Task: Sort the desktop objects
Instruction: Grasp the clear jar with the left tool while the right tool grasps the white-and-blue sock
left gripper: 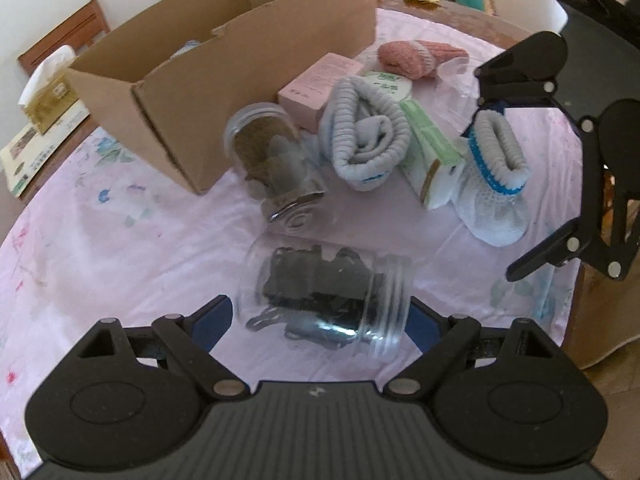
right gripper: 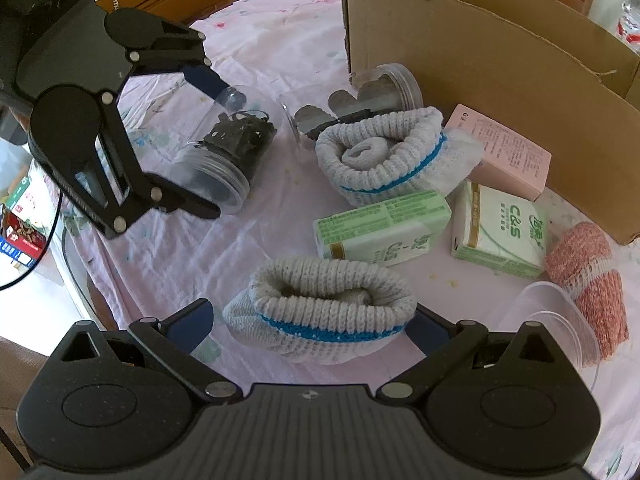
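Note:
A clear jar of dark pieces (left gripper: 324,300) lies on its side on the pink tablecloth (left gripper: 120,220). My left gripper (left gripper: 320,320) is open, one finger at each end of the jar; contact is unclear. From the right wrist, the same jar (right gripper: 224,152) sits between the left gripper's (right gripper: 204,144) fingers. A grey rolled sock with a blue stripe (right gripper: 320,312) lies between the fingers of my open right gripper (right gripper: 312,328). In the left wrist view the right gripper (left gripper: 512,188) straddles that sock (left gripper: 496,176), with a gap at its lower finger.
An open cardboard box (left gripper: 240,60) stands at the back. Near it lie a jar of brown contents (left gripper: 268,152), another grey rolled sock (left gripper: 364,140), a pink carton (left gripper: 320,84), two green tissue packs (right gripper: 384,228) (right gripper: 500,232), a pink sock (right gripper: 588,280) and a clear plastic tub (right gripper: 552,320).

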Demonstrator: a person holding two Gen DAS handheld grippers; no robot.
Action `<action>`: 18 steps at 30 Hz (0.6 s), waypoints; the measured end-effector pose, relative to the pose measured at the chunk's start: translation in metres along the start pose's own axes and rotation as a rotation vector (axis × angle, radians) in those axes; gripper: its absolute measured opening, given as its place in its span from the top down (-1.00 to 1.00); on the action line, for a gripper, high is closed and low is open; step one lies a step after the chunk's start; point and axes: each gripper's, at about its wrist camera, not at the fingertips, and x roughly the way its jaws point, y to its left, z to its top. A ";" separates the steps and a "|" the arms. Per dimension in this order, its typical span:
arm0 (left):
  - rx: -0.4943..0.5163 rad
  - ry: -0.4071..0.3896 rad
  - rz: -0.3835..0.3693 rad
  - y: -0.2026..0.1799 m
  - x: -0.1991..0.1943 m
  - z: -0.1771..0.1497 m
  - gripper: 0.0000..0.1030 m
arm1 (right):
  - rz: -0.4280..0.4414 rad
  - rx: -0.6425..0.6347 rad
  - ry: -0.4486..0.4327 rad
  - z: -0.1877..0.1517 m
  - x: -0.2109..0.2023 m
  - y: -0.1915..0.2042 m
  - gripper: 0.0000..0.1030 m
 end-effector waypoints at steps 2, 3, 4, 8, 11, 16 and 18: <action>0.000 -0.004 0.000 -0.002 0.002 0.000 -0.71 | -0.007 0.003 -0.004 0.000 0.001 0.000 -1.00; -0.003 -0.005 -0.005 -0.003 0.003 0.000 -0.65 | -0.010 0.005 -0.006 0.000 0.001 0.000 -1.00; -0.009 -0.009 -0.004 -0.004 0.003 0.000 -0.62 | -0.013 0.007 -0.007 0.001 0.002 0.000 -1.00; -0.044 -0.018 0.002 -0.003 0.004 -0.001 -0.59 | -0.030 0.011 -0.011 0.002 0.003 0.001 -0.94; -0.066 -0.023 0.001 -0.002 0.002 -0.001 -0.59 | -0.037 -0.006 -0.012 0.004 0.000 0.001 -0.74; -0.105 -0.033 0.001 -0.004 -0.001 -0.002 -0.59 | -0.040 -0.019 -0.010 0.004 -0.003 0.001 -0.66; -0.125 -0.040 0.003 -0.005 -0.004 -0.002 -0.59 | -0.039 -0.024 -0.008 0.004 -0.005 0.000 -0.64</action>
